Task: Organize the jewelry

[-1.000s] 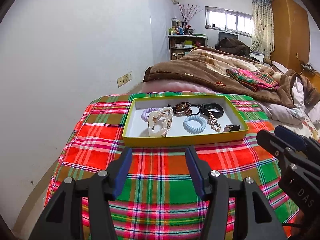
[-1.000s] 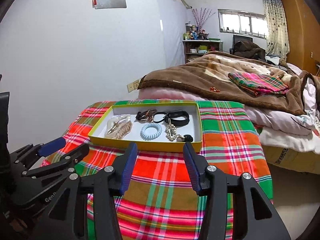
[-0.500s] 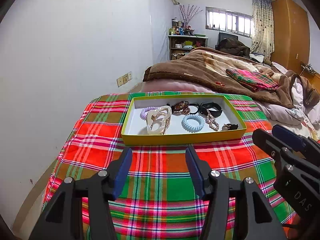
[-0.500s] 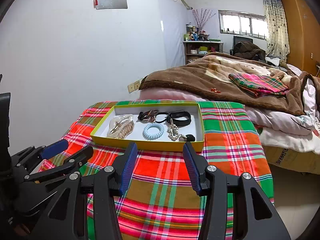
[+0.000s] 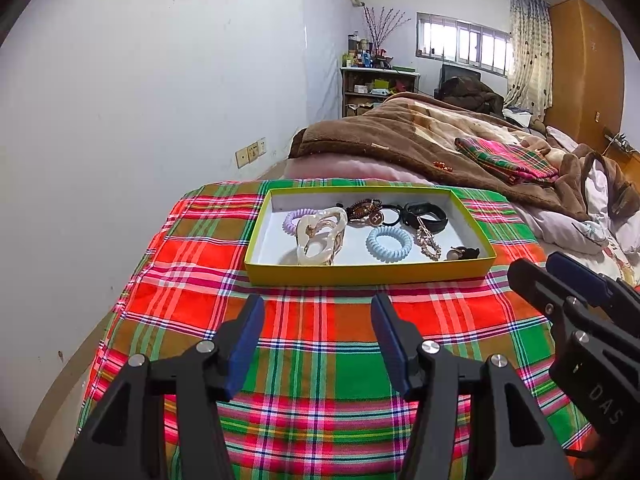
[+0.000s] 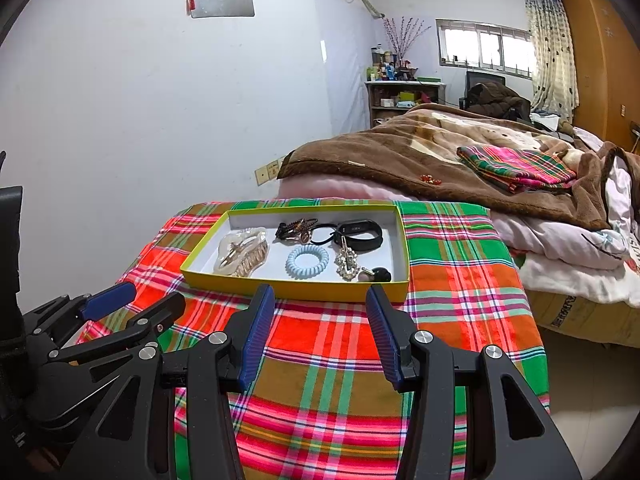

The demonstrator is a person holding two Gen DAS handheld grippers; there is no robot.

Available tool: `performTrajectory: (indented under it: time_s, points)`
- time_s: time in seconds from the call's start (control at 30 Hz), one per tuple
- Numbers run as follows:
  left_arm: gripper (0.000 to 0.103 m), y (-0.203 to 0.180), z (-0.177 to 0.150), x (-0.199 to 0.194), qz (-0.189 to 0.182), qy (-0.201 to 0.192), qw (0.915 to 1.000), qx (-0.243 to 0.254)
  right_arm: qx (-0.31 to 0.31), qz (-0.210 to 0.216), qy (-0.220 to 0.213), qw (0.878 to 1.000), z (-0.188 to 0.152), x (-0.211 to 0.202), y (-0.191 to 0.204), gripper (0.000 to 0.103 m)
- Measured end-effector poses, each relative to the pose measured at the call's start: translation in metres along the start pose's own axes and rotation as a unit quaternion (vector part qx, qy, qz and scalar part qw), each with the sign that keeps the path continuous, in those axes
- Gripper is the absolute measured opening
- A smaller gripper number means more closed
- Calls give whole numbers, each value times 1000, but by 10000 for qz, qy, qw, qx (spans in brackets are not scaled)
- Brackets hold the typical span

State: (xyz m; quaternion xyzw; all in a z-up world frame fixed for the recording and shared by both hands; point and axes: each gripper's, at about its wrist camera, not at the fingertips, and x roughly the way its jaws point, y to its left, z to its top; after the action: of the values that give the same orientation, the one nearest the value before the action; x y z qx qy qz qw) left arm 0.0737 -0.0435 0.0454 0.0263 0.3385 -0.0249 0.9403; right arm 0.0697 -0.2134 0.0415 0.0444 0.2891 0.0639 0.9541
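Note:
A yellow-rimmed tray [image 5: 368,274] [image 6: 296,291] sits on the plaid-covered table. In it lie a cream hair claw [image 5: 320,236] [image 6: 240,254], a purple coil tie [image 5: 296,218], a light blue coil tie [image 5: 389,243] [image 6: 307,261], a brown beaded piece [image 5: 362,209] [image 6: 296,227], a black band [image 5: 425,214] [image 6: 360,232], a rhinestone clip [image 5: 428,240] [image 6: 347,262] and a small black piece [image 5: 464,253] [image 6: 378,275]. My left gripper [image 5: 318,320] [image 6: 132,302] is open and empty, short of the tray. My right gripper [image 6: 320,308] [image 5: 536,270] is open and empty, also short of it.
The plaid cloth [image 5: 320,360] covers a small table against the white wall [image 5: 120,120]. A bed with a brown blanket [image 6: 440,152] and a folded plaid cloth [image 6: 516,168] lies behind and to the right. Bare floor [image 6: 580,400] is at the right.
Both grippers have drawn back a little from the tray, which now looks slightly farther off. Both stay open and empty. Nothing in the tray has moved.

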Motion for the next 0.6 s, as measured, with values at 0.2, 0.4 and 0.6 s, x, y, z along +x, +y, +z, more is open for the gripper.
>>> performTrajectory:
  time_s: [0.2, 0.4, 0.6]
  points:
    - [58, 1, -1, 0, 19, 26, 10000, -17, -5, 6, -5, 10000, -1, 0, 0, 48]
    - [58, 1, -1, 0, 30, 32, 10000, -44, -12, 5, -3, 10000, 0, 0, 0, 48]
    - [58, 2, -1, 1, 44, 83, 9999, -40, -7, -1, -8, 10000, 0, -1, 1, 48]
